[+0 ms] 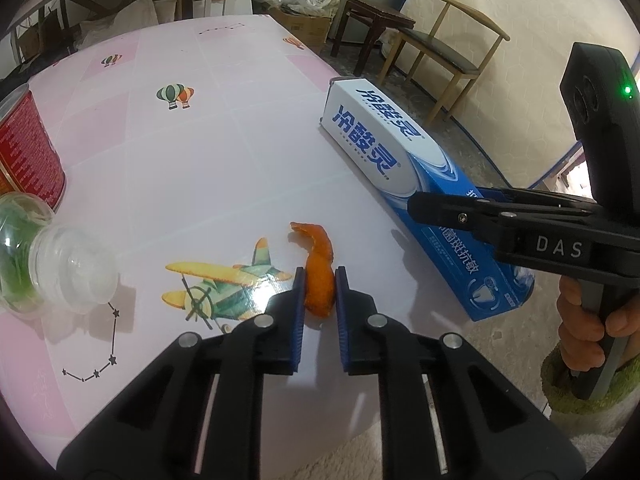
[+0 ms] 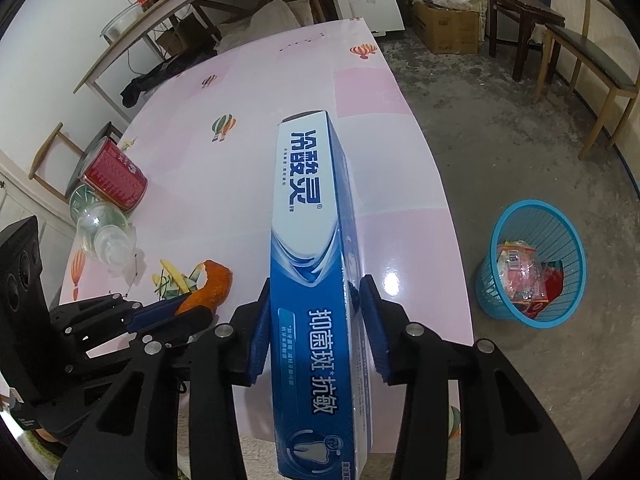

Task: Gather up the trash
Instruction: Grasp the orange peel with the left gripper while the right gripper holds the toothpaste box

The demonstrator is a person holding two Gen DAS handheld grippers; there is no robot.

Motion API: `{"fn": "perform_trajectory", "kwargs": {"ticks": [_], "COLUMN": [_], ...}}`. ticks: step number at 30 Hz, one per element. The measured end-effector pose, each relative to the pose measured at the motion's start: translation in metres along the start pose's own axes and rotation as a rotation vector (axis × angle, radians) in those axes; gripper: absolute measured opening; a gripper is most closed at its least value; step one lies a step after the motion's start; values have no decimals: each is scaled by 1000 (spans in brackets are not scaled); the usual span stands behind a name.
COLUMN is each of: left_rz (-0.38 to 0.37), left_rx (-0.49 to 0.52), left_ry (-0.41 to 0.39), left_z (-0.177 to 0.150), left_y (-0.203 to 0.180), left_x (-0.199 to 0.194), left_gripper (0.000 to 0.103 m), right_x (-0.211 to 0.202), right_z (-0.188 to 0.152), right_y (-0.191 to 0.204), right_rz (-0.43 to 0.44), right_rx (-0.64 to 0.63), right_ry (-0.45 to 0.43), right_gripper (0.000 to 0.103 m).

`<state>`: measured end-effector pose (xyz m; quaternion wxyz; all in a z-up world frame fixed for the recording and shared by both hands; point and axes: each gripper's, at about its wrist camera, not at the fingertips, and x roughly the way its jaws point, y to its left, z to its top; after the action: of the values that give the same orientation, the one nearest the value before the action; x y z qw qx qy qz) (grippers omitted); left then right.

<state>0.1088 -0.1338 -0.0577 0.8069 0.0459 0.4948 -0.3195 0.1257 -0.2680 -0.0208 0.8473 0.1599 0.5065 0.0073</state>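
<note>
A: Orange peel lies on the table near its front edge, the left claw clamped on it.

B: And the toothpaste box?

A: Along the table's right edge, between the right claw's pads. The left pad touches it; the right one stands just off, not clamped.

B: The bin?

A: A blue basket on the floor, trash inside.

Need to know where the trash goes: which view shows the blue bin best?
The right wrist view: the blue bin stands on the floor beside the table, wrappers inside. The left wrist view shows none of it.
</note>
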Motion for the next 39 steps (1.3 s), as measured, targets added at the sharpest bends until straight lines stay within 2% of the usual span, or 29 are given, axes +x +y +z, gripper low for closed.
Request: {"fn": "perform_trajectory", "kwargs": {"ticks": [32, 39], "left_rz": [1, -9], "left_rx": [-20, -20], "left_ry": [-17, -58], "left_z": [4, 10], "left_y": [5, 2], "left_x": [1, -9], "left_gripper": [11, 10], "right_x": [-5, -15], "right_z": [4, 7], "right_y": [-16, -22], "right_rz": [59, 88], "right_rx": [76, 98], "right_ry": [-29, -62], "right_gripper": [35, 34]}}
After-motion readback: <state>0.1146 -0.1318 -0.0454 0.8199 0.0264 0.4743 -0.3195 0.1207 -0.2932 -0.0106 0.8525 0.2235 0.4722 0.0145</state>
